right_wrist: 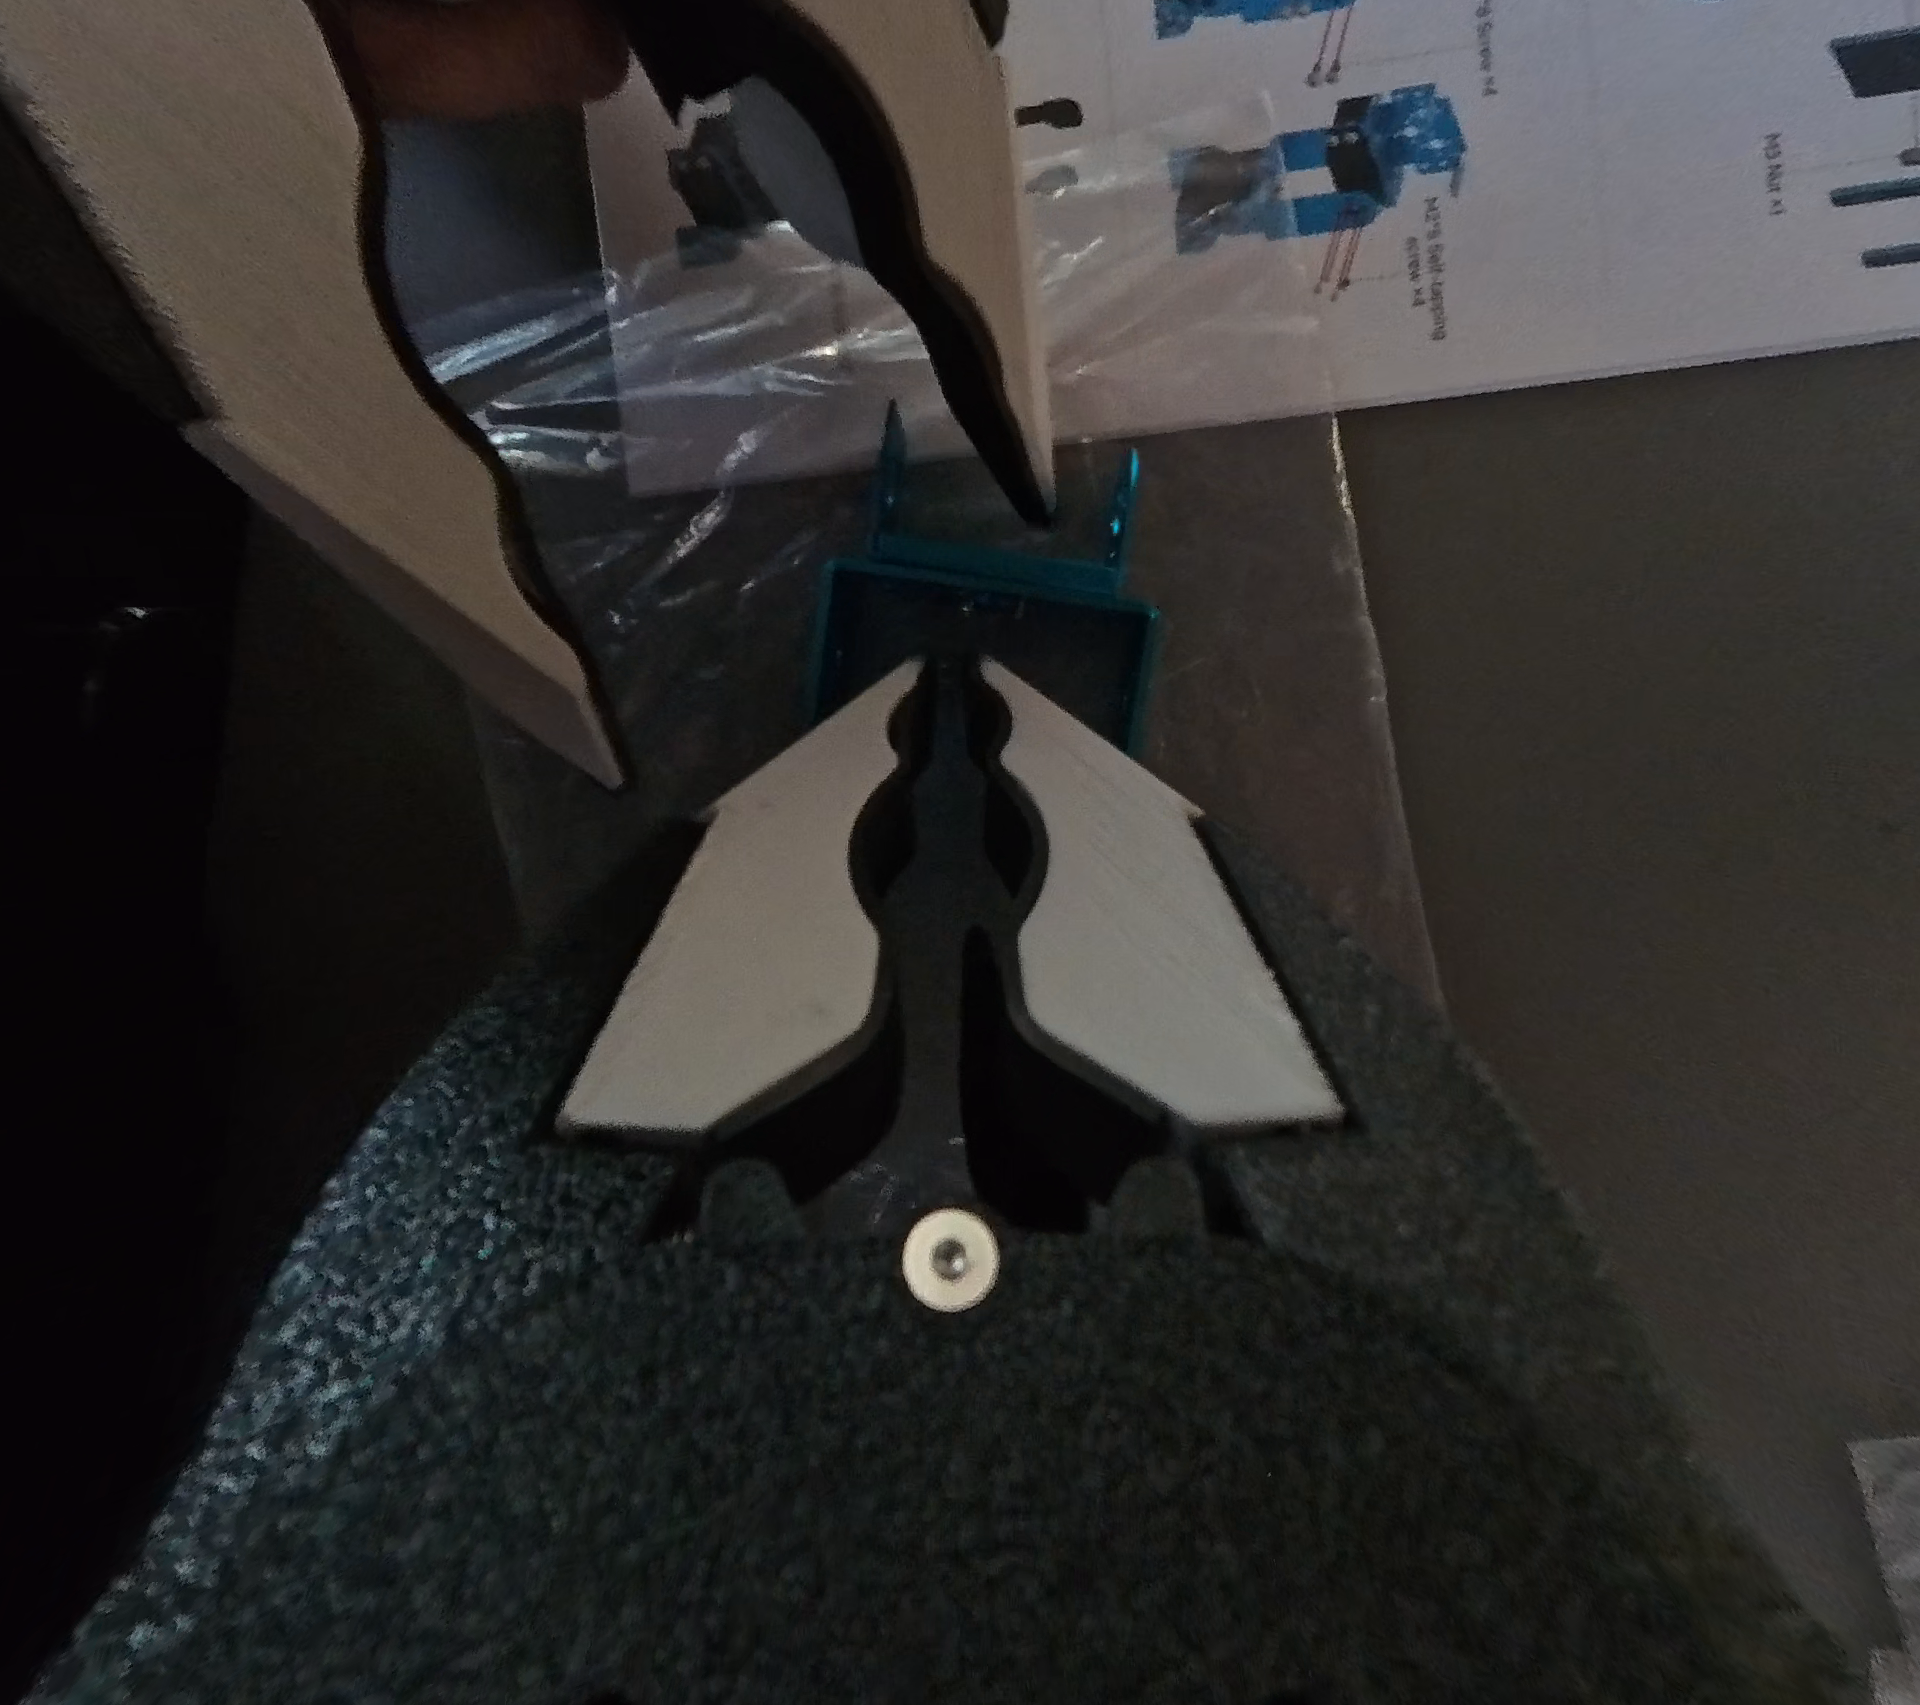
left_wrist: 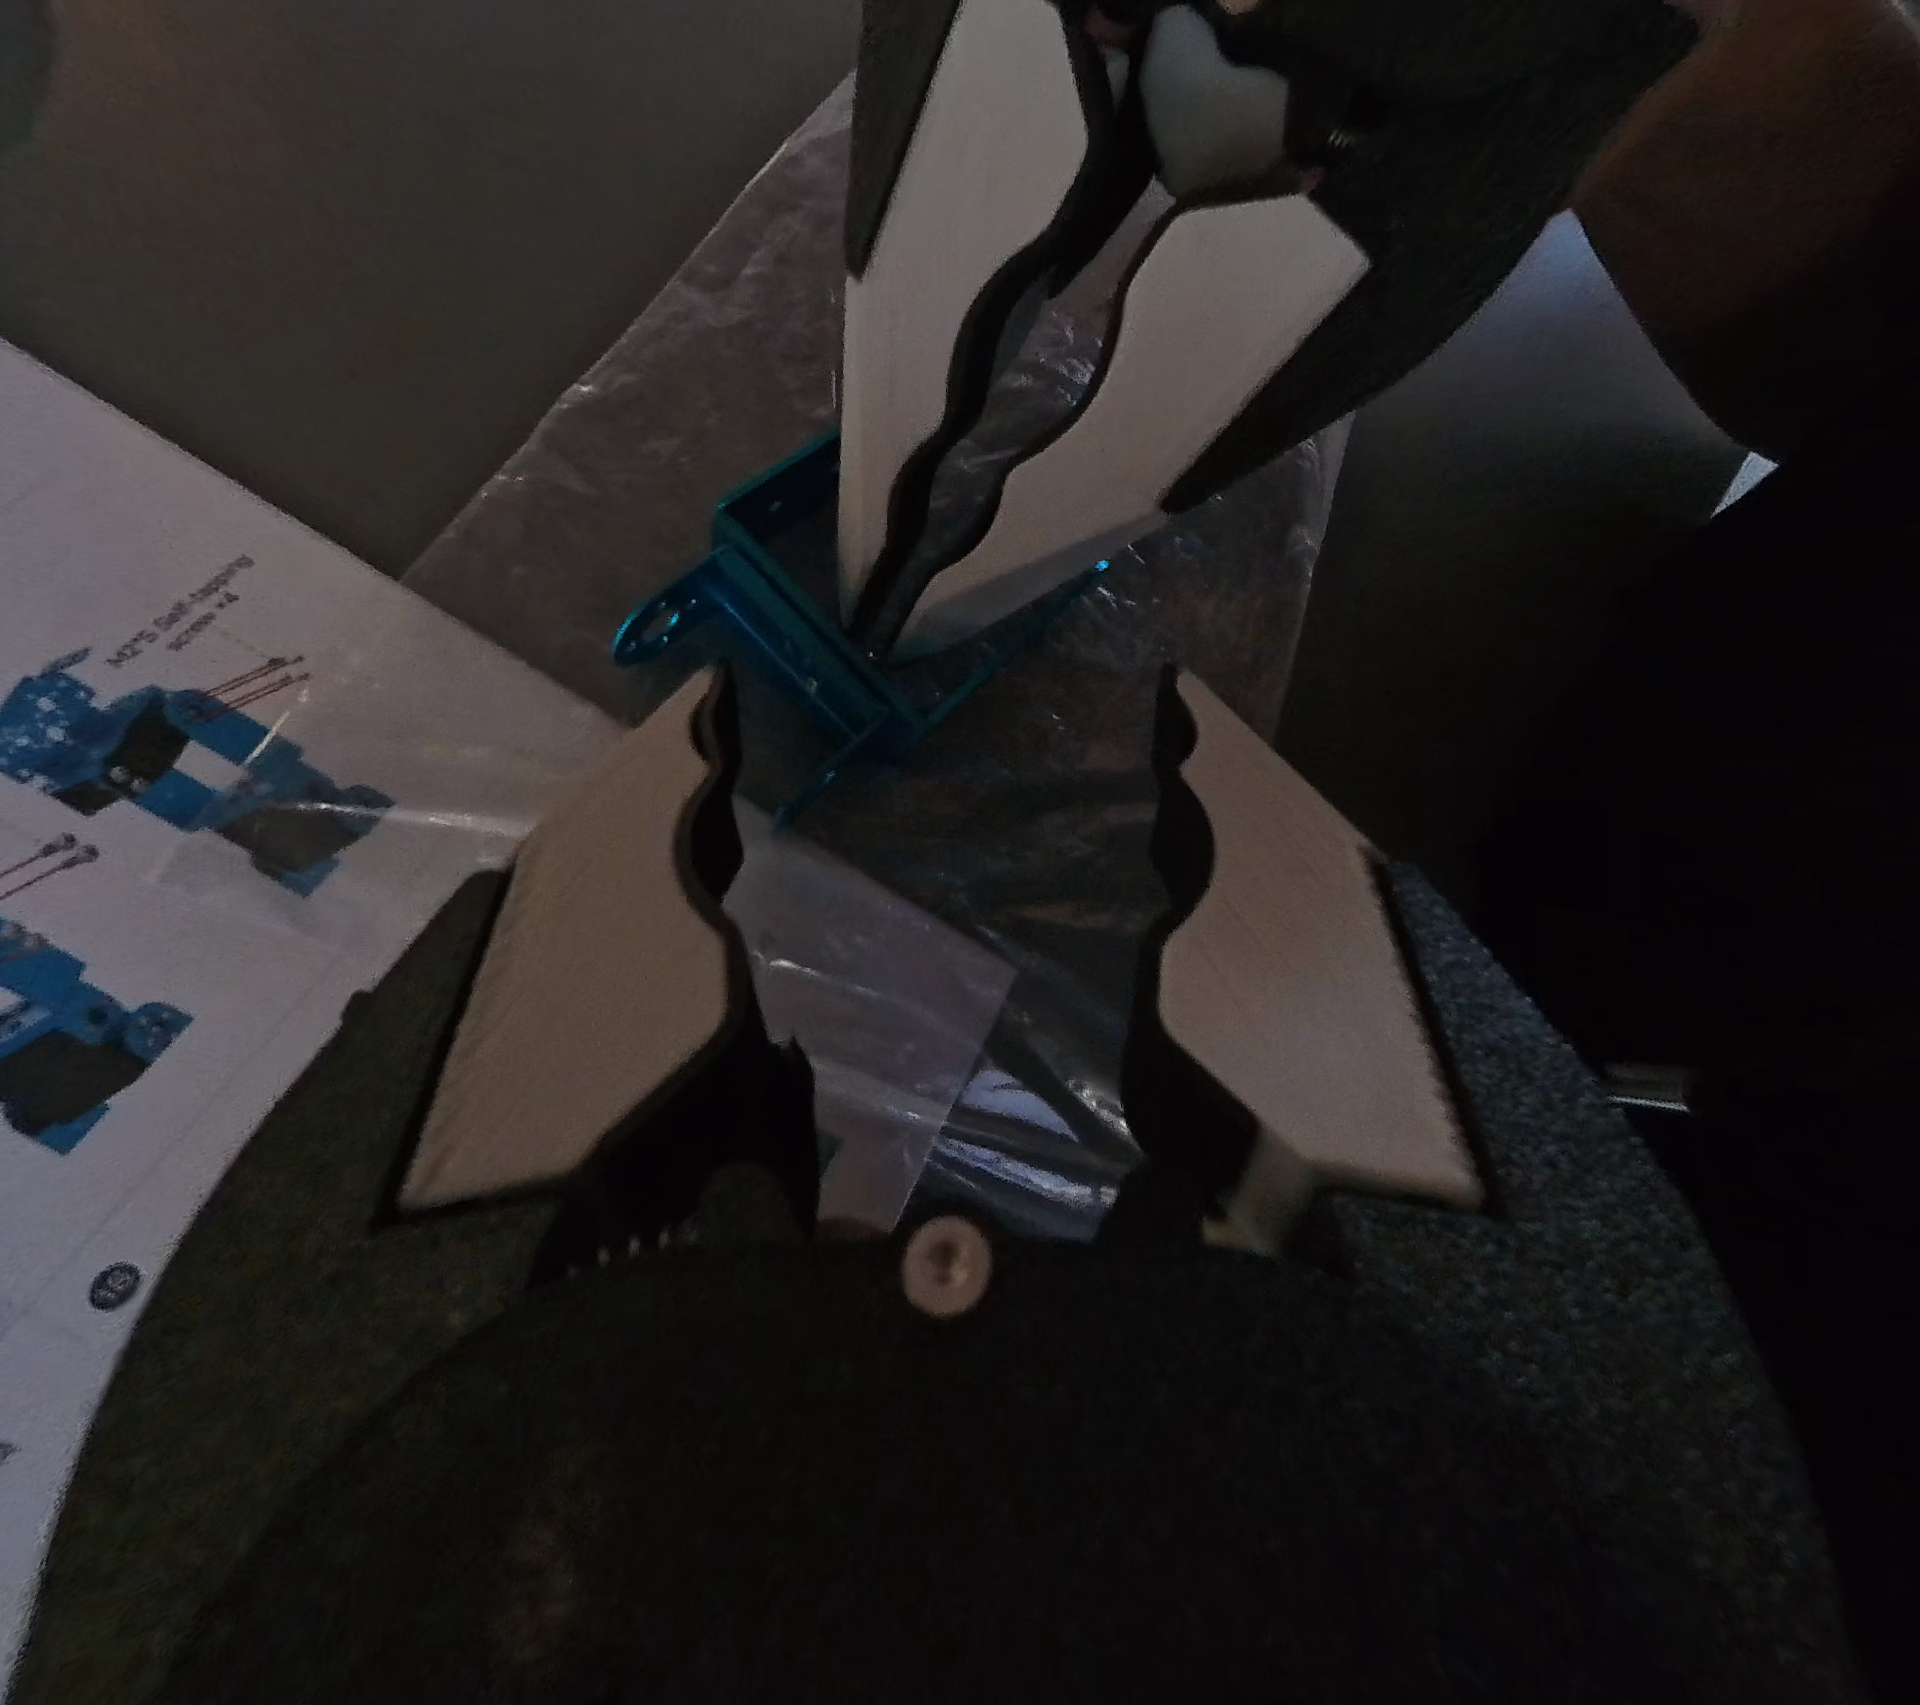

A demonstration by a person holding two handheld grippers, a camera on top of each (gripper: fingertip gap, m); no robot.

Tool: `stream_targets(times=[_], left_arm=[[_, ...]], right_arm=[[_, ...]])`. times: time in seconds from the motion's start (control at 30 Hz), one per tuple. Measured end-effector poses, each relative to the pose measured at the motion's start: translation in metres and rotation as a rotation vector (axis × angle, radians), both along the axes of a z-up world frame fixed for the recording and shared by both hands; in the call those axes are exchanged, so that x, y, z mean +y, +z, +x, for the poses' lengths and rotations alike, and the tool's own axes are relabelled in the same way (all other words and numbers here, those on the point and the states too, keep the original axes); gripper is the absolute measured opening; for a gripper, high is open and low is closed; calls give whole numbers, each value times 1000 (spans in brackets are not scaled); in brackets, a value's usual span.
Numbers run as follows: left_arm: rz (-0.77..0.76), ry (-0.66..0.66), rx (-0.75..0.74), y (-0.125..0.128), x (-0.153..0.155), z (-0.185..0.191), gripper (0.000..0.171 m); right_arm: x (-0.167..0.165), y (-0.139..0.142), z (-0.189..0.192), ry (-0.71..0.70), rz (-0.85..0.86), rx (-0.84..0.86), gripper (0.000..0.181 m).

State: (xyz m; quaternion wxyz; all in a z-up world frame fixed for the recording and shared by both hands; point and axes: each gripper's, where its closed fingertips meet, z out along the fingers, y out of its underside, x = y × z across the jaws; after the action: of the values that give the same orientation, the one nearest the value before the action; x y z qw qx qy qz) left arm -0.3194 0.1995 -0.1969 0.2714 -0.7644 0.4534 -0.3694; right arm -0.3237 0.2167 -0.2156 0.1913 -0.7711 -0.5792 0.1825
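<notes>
In the left wrist view, my left gripper [left_wrist: 940, 699] fills the lower half of the frame, its pale, wavy-edged fingers [left_wrist: 613, 917] spread wide with nothing between them. Just beyond the tips, at frame centre, sits a blue metal bracket [left_wrist: 821, 689], thin folded sheet with small holes and a rounded tab at its left end. Its long axis runs from upper left to lower right. It rests on a crinkled clear plastic bag [left_wrist: 1039, 824] over a dull brown table [left_wrist: 364, 201]. My right gripper [left_wrist: 883, 627] comes down from the top of the frame, fingers nearly closed, tips pinching the bracket's wall. A white instruction sheet [left_wrist: 260, 575] with blue drawings lies at the left.

In the right wrist view, my right gripper [right_wrist: 951, 668] occupies the lower centre, speckled dark body and pale fingers drawn narrow onto the bracket [right_wrist: 1132, 647], which stands immediately ahead of the tips, its long axis across the frame and two short flanges pointing up. My left gripper [right_wrist: 831, 647] reaches in from the upper left, one fingertip [right_wrist: 1029, 450] touching down between the flanges. The plastic bag [right_wrist: 727, 367] and instruction sheet [right_wrist: 1558, 97] lie behind, toward the upper right.
</notes>
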Motion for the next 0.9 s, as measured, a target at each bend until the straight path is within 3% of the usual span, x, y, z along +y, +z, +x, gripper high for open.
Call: stream_targets(times=[0.27,0.53,0.67,0.9], left_arm=[[-8,12,-13,1,-4,-4,80],[8,19,-18,3,-4,-7,80],[5,24,-22,3,-5,-8,80],[5,3,-31,5,-1,-2,80]], right_arm=[[-2,-3,-1,88,23,-82,2],[-2,-3,-1,139,-77,-162,0],[-2,-3,-1,141,-31,-112,0],[5,15,5,-23,-34,91,0]])
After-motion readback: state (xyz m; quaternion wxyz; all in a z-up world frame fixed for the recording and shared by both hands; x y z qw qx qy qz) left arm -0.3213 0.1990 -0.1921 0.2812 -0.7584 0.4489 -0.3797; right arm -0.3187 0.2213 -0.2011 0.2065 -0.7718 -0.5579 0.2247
